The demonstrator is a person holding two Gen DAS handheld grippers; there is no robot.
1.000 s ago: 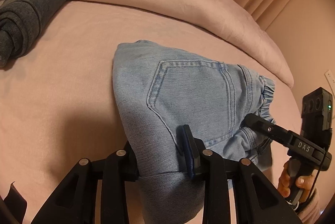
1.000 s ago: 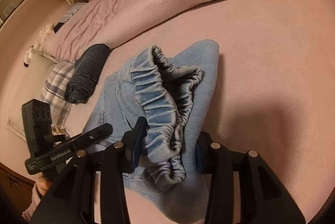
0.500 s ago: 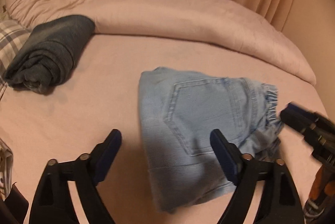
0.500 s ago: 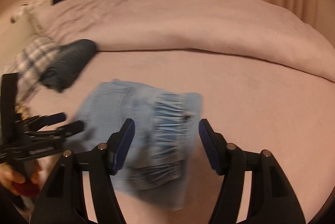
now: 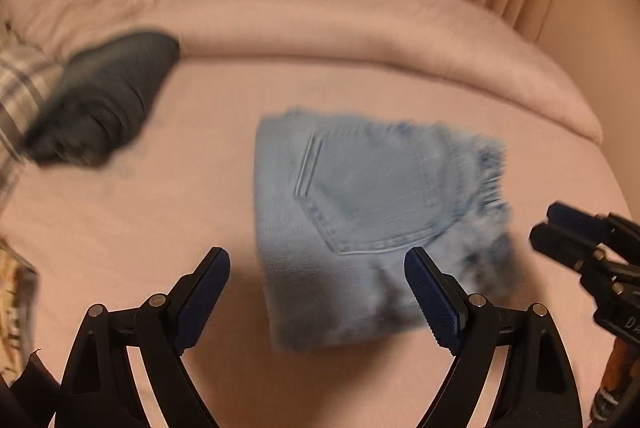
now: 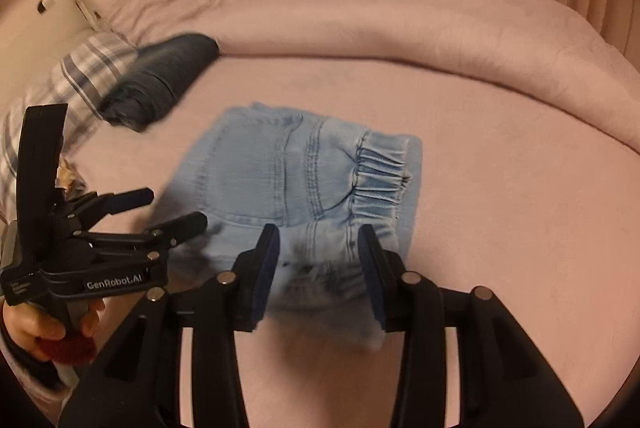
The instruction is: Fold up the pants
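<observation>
Left wrist view: the pants (image 5: 360, 220) were seen lying folded into a compact light-blue denim bundle on the pink bed (image 5: 160, 228), back pocket up, gathered elastic waistband to the right. The fold was judged essentially done; at most a little squaring of the rumpled near edge seemed left. The left gripper (image 5: 316, 292) was held above the near edge, its jaws spread wide after having just been opened, nothing gripped. In the right wrist view the right gripper (image 6: 316, 268) was poised over the waistband end, jaws partly apart after narrowing slightly, no cloth pinched. A rolled dark garment (image 6: 160, 84) was left near the pillows.
</observation>
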